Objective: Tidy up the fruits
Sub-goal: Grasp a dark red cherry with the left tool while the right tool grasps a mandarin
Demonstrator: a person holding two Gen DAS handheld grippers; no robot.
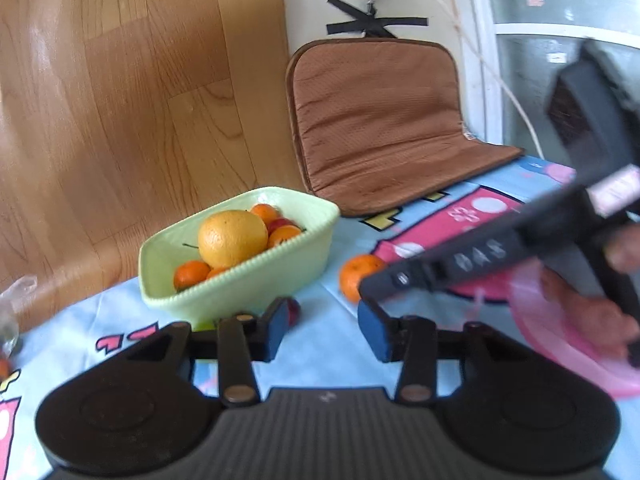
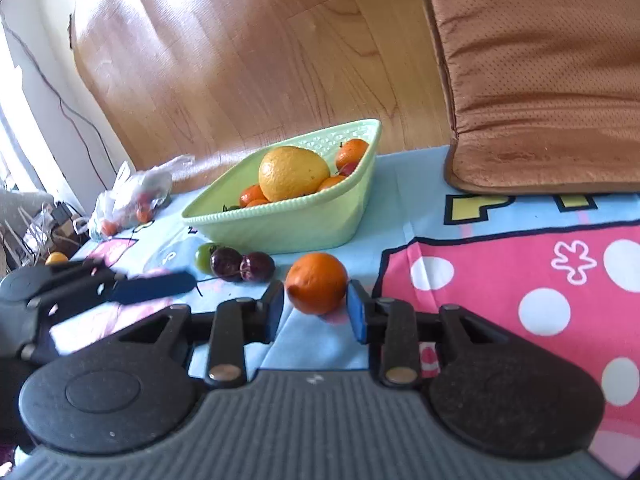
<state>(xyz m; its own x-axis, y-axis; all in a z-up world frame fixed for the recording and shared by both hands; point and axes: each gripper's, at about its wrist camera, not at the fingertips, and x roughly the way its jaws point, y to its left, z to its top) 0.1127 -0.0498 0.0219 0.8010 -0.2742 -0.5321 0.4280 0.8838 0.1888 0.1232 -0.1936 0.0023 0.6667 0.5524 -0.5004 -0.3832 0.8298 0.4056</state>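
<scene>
- The right gripper (image 2: 316, 308) sat low over the cartoon-print tablecloth (image 2: 400, 208), its blue pads (image 2: 357, 312) on either side of a loose mandarin (image 2: 317, 282); the right pad touched the fruit, while the left pad sat right at its other side, and whether it pressed could not be told.
- That mandarin lay on the cloth just in front of the pale green basket (image 2: 288, 220), near the pink polka-dot patch.
- The left gripper (image 1: 323, 330) hovered with its pads spread and nothing between them, blue cloth showing through the gap.
- A dark red cherry (image 1: 294, 311) peeked past the left pad, close to the basket's front wall.
- In the right wrist view two dark cherries (image 2: 242, 266) and a green one (image 2: 204, 258) lay touching in a row before the basket.
- The basket held a large yellow-orange citrus (image 2: 294, 174) on top of several small mandarins.
- A brown seat cushion (image 1: 380, 120) leaned against the wall at the table's far edge.
- A clear plastic bag (image 2: 128, 200) with small fruits lay at the far left edge.
</scene>
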